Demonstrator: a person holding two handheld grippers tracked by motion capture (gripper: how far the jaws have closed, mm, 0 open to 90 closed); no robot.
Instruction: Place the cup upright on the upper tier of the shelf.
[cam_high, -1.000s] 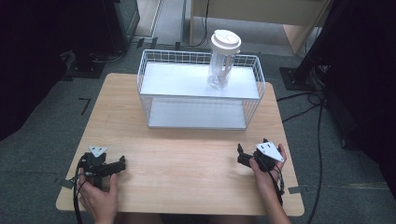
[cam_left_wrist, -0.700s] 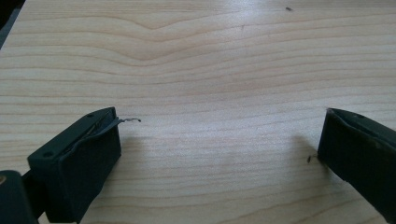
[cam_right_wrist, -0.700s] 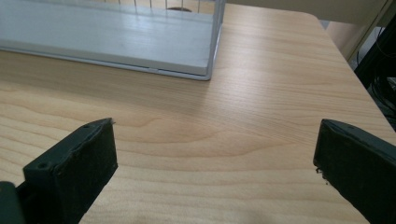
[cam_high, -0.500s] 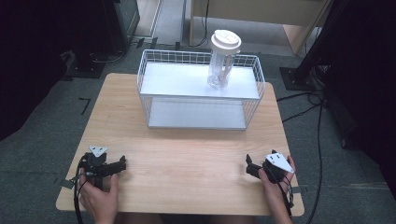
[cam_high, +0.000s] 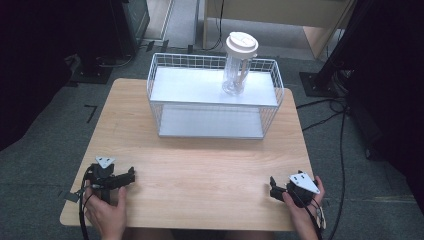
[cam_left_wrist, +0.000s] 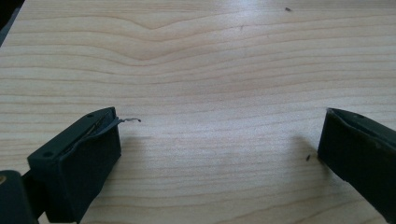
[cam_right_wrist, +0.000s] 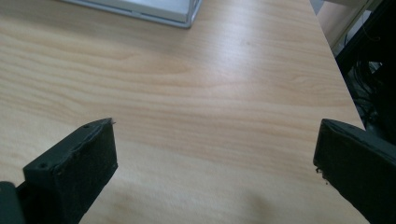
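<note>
At near table edge, left gripper (cam_high: 131, 176) and right gripper (cam_high: 273, 187) rest, jaws apart, empty; clear lidded plastic cup (cam_high: 238, 65) sits on white wire rack (cam_high: 210, 122), well apart.

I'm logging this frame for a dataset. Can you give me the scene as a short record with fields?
surface: wooden table
rack: white wire basket, two shelves, at the far side
item: clear tumbler with white lid, upright on the upper shelf
left gripper: jaws open, near the front left edge
right gripper: jaws open, near the front right corner
held: nothing
</note>
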